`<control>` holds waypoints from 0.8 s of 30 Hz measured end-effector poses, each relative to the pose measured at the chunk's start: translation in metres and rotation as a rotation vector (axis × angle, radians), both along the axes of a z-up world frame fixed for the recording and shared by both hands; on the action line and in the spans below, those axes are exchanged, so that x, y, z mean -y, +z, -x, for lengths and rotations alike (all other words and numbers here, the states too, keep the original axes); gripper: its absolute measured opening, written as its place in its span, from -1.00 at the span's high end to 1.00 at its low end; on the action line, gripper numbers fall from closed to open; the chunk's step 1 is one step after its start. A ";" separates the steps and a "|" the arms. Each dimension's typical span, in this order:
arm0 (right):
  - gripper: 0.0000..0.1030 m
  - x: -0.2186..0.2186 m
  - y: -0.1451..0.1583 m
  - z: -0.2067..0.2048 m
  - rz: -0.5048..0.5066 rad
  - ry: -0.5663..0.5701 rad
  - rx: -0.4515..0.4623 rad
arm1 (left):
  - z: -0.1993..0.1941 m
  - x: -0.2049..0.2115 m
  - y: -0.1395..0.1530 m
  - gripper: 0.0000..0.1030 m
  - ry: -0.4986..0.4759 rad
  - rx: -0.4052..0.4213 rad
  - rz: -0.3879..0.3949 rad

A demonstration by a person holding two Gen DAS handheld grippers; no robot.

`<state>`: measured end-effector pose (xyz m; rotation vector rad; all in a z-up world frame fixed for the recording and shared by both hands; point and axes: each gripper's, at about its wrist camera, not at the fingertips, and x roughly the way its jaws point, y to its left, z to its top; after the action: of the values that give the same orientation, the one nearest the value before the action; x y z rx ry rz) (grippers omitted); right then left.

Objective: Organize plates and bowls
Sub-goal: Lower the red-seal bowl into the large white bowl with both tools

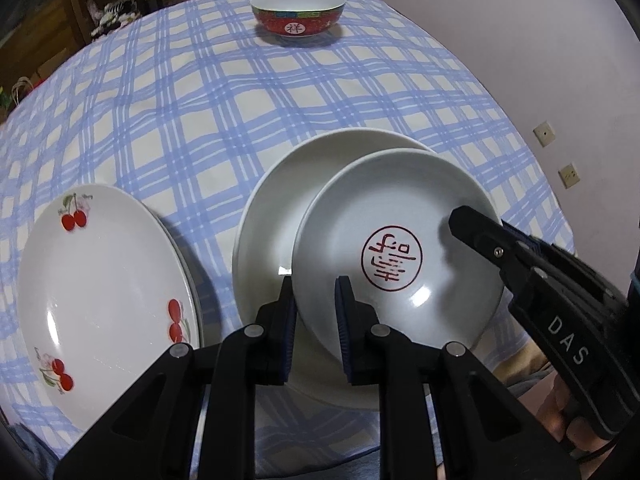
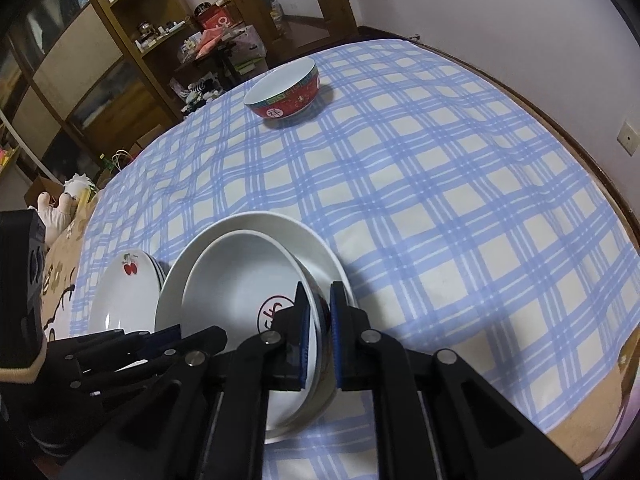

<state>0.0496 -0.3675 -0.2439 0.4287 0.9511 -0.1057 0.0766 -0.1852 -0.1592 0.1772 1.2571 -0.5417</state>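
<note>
Here, both grippers grip one bowl (image 1: pixel 400 248) from opposite sides; it is white inside with a red round seal mark on its floor, and it sits inside a wider white plate (image 1: pixel 272 216) at the near edge of the table. The left gripper (image 1: pixel 316 320) stands narrow, its blue pads on either side of the bowl's near rim, one inside and one outside, pressing on it. The right gripper (image 2: pixel 319 334) is narrower still, clamped on the bowl's right rim in the same way; in the left view it reaches in from the right, its tip over the bowl's inner wall. Left of the stack, just beside it, lies a cherry plate (image 1: pixel 104 300) on top of another plate; a red bowl (image 1: pixel 298 12) stands well apart at the far side, upright on the blue checked cloth (image 1: pixel 200 120).
</note>
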 end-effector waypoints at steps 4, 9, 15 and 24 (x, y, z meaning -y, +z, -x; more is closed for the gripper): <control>0.80 0.000 0.000 -0.001 0.001 0.000 0.001 | 0.000 0.001 -0.001 0.64 -0.010 0.008 -0.020; 0.80 0.000 0.000 -0.001 0.005 -0.003 0.004 | -0.004 0.003 0.000 0.63 -0.006 -0.007 -0.025; 0.81 0.001 -0.001 -0.003 0.005 -0.007 0.005 | -0.011 0.007 -0.001 0.63 -0.006 -0.011 -0.046; 0.81 -0.001 0.000 -0.008 0.032 0.001 0.010 | -0.010 0.012 -0.002 0.62 -0.039 0.014 -0.096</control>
<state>0.0577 -0.3663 -0.2441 0.3992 0.9384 -0.1180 0.0862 -0.1972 -0.1608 0.2858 1.2686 -0.5127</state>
